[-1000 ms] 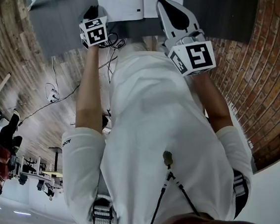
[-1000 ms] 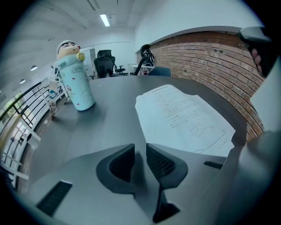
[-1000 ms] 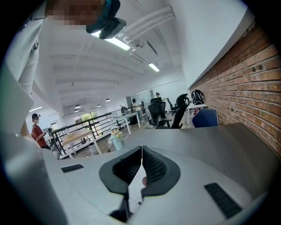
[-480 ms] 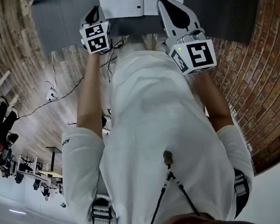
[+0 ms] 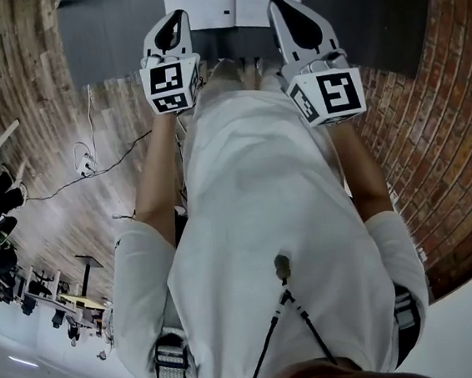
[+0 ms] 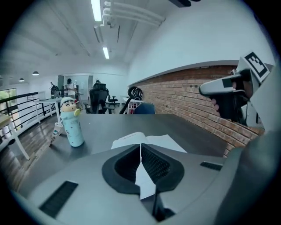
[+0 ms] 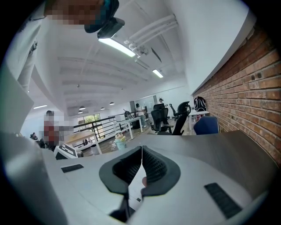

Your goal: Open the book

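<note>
1. On the dark grey table (image 6: pixel 193 127), a pale blue bottle (image 6: pixel 73 132) stands upright, well to the left of the book in the left gripper view. It is capped with a cartoon figure's head. Its wall is opaque, so what it holds cannot be told.
2. The book (image 5: pixel 233 0) lies open and flat with its white pages up, near the table's edge closest to the person. In the head view the top of the picture cuts off its far part.
3. Its spine crease runs straight away from the person, so the open spread has its long axis across the table, from left to right. One page falls to each side of the crease.
4. The book is ahead of both tongs and roughly between the lines they point along. In the head view, the left tip shows just beside the left page's near corner and the right tip just beside the right page's near corner. The left gripper view shows the book on the table beyond and below the jaw tips, apart from them.
5. The left gripper (image 6: pixel 140 154) has just been closing its jaws. The ribbed pads now meet along a thin seam with nothing between them.
6. The right gripper (image 7: pixel 142 154) also has its pads pressed together, with nothing seen pinched. A white page shows through the opening behind the pads.
</note>
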